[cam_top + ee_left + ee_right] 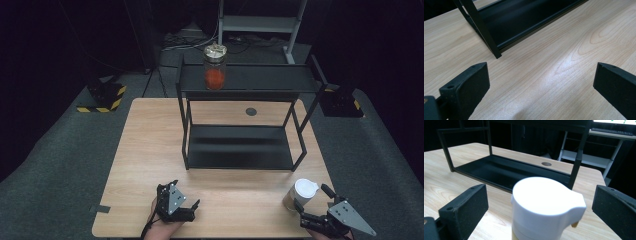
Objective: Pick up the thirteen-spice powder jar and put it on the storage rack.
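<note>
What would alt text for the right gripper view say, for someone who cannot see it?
A white-lidded container stands on a light wooden table, between the two open black jaws of the right gripper, which do not touch it. Behind it stands a black metal shelf rack, its lower shelf bare, and a small round hole shows in the tabletop beyond.

Left gripper (186, 204): black body, grey three-cornered top plate with small dark screw holes; a black cable trails from its rear, away from the black shelf rack (240, 117). Right gripper (312, 202): same build, larger-looking grey plate. Jaws: matte black, blocky pads, each with a small round hole near the base.
</note>
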The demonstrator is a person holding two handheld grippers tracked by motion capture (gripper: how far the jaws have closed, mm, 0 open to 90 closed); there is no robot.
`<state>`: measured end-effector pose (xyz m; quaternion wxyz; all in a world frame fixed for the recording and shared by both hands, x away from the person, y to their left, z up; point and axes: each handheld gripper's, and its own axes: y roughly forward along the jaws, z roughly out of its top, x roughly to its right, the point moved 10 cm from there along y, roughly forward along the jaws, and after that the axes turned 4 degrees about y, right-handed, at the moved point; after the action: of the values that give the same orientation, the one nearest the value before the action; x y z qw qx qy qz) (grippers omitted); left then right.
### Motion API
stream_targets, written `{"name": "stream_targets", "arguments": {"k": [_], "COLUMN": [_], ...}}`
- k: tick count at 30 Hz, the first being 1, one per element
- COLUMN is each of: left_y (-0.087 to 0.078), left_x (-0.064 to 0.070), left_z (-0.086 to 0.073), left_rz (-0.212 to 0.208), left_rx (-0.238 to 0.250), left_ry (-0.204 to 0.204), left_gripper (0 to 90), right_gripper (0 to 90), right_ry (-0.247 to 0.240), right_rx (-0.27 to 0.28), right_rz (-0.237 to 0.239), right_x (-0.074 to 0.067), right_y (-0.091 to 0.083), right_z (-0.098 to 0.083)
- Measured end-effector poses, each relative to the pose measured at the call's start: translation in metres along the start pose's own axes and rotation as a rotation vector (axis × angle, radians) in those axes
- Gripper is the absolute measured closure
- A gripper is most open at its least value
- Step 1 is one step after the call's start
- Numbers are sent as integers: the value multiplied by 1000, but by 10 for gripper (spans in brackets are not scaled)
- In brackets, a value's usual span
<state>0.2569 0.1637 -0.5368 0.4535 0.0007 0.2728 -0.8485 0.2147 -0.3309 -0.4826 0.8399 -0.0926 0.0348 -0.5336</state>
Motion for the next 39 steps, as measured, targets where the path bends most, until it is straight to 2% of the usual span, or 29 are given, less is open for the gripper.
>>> {"name": "stream_targets", "arguments": {"k": [13, 23, 29, 39], "left_y": [0, 0, 0, 0], "left_x": [2, 3, 3, 3], "left_z": [0, 0, 0, 0], "left_rz": [1, 2, 1, 4], "left_rx": [-1, -1, -1, 1], "left_ry": [18, 25, 26, 32], "left_gripper": [8, 7, 7, 8], "right_gripper": [0, 0, 28, 149], "right_ry": [22, 39, 49, 103], "right_rx": [-46, -55, -64, -90], "right_rz": [-15, -11, -17, -12], "right_x": [2, 4, 2, 5], "right_y": [6, 10, 14, 19], "right_z": [-16, -26, -31, -38]}}
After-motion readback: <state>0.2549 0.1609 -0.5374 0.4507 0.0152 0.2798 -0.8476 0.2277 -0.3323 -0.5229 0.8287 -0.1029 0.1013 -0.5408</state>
